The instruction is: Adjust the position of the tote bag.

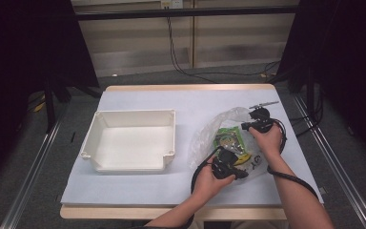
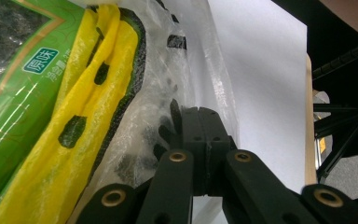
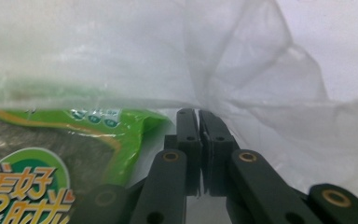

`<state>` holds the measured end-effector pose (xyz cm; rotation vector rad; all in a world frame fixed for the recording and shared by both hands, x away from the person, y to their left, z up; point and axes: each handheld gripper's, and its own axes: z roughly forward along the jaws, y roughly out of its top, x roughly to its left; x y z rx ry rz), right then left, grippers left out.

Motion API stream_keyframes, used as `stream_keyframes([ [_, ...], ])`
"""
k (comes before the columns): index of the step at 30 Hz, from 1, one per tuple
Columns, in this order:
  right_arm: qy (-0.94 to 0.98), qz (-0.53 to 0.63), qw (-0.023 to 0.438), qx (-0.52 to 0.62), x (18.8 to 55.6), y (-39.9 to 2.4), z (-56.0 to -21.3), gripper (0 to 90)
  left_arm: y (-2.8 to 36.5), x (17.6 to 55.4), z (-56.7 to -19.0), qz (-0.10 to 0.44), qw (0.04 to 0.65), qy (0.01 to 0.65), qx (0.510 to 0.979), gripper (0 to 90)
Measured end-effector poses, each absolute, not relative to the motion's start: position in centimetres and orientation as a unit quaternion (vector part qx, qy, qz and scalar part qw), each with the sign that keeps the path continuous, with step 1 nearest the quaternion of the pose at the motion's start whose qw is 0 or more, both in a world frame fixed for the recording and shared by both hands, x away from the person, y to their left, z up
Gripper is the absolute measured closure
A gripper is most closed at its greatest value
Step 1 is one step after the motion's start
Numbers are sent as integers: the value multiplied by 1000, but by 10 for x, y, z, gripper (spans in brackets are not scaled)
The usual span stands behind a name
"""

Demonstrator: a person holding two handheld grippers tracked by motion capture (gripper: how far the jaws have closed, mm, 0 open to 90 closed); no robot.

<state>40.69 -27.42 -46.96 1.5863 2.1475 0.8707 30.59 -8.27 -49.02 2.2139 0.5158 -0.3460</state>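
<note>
High view shows both tools, left tool point(image 1: 238, 174) and right tool point(image 1: 250, 125), clamped on the clear bag point(image 1: 219, 125) near the surface's point(image 1: 138, 188) right edge; pulling apart could, I judge, tear the film or spill the green packet point(image 1: 228, 138)

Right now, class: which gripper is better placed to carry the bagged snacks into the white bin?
Probably left. The left gripper, pinching the plastic bag, is on the side nearer the white bin; the right gripper grips the bag's far side.
</note>
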Motion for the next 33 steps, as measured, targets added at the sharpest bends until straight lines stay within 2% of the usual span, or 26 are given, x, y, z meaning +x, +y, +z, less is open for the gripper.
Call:
stream_keyframes([
  [10,755,306,167,555,416,-272,-480,883,-82,305,-490,-134,403,210,881,900],
  [17,756,311,161,553,413,-272,-477,863,-76,309,-486,-155,408,220,873,900],
  [22,759,314,162,547,406,-273,-469,861,-67,314,-468,-155,419,230,864,900],
  [33,762,313,172,540,392,-271,-457,841,-58,324,-428,-117,432,232,864,900],
])
